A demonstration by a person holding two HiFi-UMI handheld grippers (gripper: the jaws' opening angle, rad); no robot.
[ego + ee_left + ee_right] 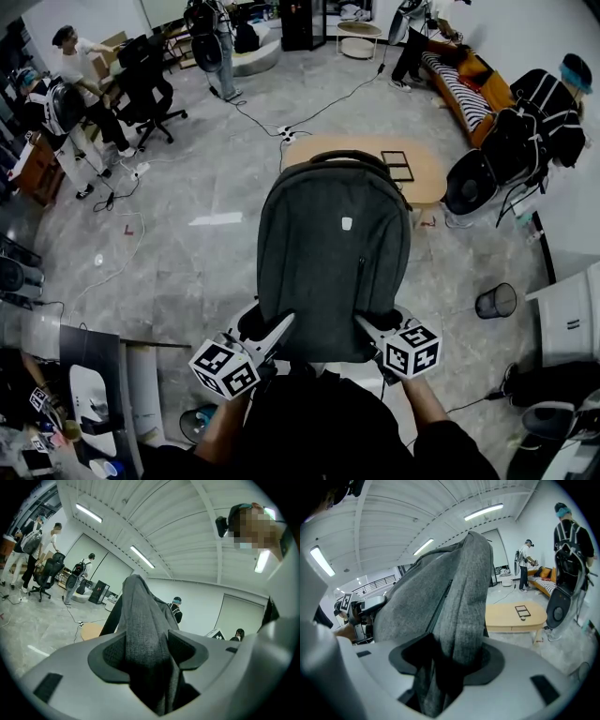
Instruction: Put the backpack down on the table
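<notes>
Both grippers sit lowest in the head view, the left gripper [278,334] and the right gripper [368,330] each with its fingers clamped on a thick fold of grey fabric at a bottom corner of the backpack [334,253]; each gripper view shows cloth filling the gap between the pads. The backpack is held in the air, front face towards the head camera and top handle farthest from the person, and it hides part of the near edge of the oval wooden table [429,180]. A dark two-pane frame [397,165] lies near the table's right end.
</notes>
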